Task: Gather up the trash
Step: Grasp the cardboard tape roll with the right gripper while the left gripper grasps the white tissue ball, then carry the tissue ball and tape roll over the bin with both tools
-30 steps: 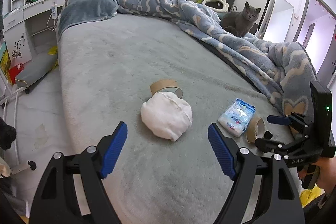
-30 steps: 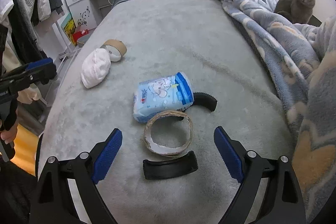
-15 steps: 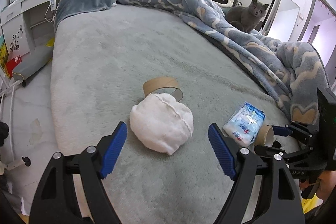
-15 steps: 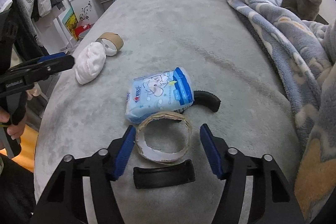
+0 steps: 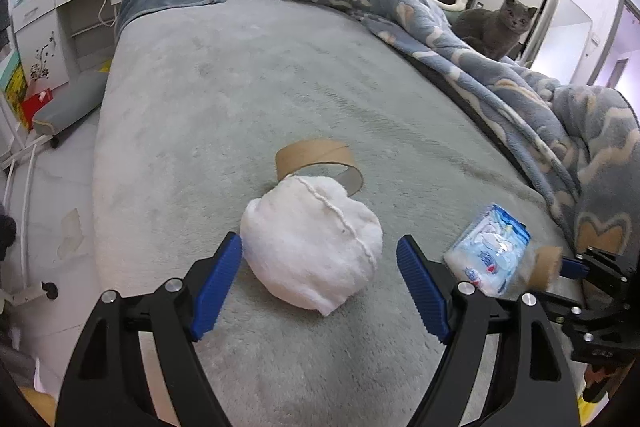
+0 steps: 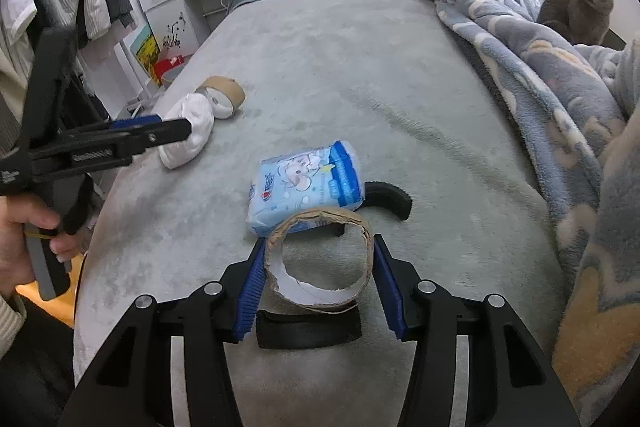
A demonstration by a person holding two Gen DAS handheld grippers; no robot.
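Note:
A white cloth bundle lies on the grey bed, between the blue pads of my left gripper. That gripper is open and its pads stand clear of the bundle. Just behind the bundle rests a cardboard tape ring. The jaws of my right gripper are closing on a second, torn cardboard ring, and both pads touch its sides. A blue tissue pack lies right behind this ring. From the right wrist, the left gripper shows at the bundle.
Two black curved pieces lie by the held ring, one under it and one behind it. A rumpled blue blanket runs along the right side, where a grey cat sits. The bed's left edge drops to the floor.
My right gripper's jaws have closed from wide apart onto the sides of the cardboard ring. My left gripper has moved forward and down until the white bundle sits between its pads.

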